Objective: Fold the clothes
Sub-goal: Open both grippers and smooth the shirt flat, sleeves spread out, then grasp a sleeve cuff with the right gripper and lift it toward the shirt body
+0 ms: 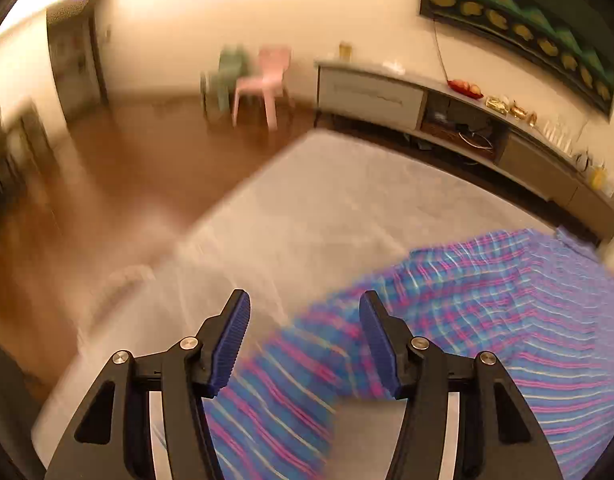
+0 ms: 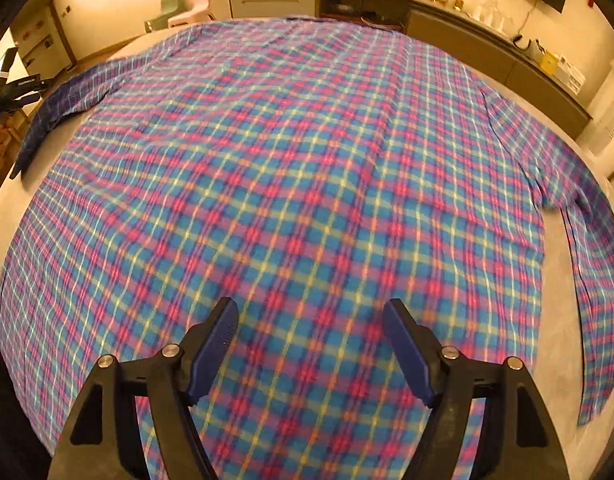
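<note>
A plaid shirt point(image 2: 307, 168) in blue, pink and yellow lies spread flat over a grey table point(image 2: 559, 280), both sleeves stretched outward. My right gripper point(image 2: 310, 312) hovers open over the shirt's lower middle, nothing between its blue pads. In the left wrist view, the shirt's left sleeve point(image 1: 291, 380) runs under my left gripper point(image 1: 304, 308), which is open above the sleeve. The view is blurred by motion. The left gripper point(image 2: 15, 92) also shows at the far left edge of the right wrist view, held by a hand.
The grey table point(image 1: 307, 208) surface extends ahead and left of the sleeve. A long low cabinet point(image 1: 447, 108) with small items lines the far wall. A pink chair point(image 1: 263, 80) and a green chair point(image 1: 227, 72) stand on the wooden floor point(image 1: 119, 168).
</note>
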A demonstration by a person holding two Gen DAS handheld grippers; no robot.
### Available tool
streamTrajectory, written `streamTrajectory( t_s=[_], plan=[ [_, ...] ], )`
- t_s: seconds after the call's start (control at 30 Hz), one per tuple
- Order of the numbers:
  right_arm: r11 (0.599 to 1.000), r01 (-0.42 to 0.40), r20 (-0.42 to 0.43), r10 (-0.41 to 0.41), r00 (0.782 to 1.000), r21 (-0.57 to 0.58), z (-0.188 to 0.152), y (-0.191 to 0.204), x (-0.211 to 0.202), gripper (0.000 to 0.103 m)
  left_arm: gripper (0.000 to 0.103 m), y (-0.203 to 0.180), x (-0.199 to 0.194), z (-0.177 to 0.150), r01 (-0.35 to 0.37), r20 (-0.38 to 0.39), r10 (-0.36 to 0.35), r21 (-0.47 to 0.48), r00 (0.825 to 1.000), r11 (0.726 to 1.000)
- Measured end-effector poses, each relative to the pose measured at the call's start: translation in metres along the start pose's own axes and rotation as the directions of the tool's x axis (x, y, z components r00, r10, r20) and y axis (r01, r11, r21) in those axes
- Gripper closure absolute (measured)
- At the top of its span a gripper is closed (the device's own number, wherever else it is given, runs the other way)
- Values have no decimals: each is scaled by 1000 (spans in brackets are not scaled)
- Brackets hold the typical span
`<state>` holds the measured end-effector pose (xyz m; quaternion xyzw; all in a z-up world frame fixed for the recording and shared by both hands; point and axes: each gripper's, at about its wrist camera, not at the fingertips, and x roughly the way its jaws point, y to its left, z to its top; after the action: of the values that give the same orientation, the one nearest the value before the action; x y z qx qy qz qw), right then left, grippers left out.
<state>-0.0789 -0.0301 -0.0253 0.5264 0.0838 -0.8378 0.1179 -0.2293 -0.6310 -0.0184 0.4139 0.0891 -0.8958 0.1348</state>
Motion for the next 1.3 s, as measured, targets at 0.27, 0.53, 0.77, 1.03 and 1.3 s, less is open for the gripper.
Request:
streamTrajectory(
  t_s=[0.27,0.53,0.77,1.03,1.3],
  plan=[
    [982,99,29,-105,994,162,-48,-43,-22,27,44,-152,-29,-148,448,-367,-278,546,888,708],
    [975,115,14,-120,993,191,-59,-27,-24,27,35,-147,10,-126,317,-271,-203,491,941,812],
    [977,114,81,-130,988,178,-74,-5,-49,28,49,-155,-59,-167,420,-298,-297,599,907,681],
    [978,103,34,-111,993,184,-69,-23,-25,24,28,-163,-4,-193,361,-302,-220,571,927,737],
    [986,77,45,-85,995,145,-94,-16,-40,22,26,-182,15,-220,217,-187,-120,676,975,704]
  ],
)
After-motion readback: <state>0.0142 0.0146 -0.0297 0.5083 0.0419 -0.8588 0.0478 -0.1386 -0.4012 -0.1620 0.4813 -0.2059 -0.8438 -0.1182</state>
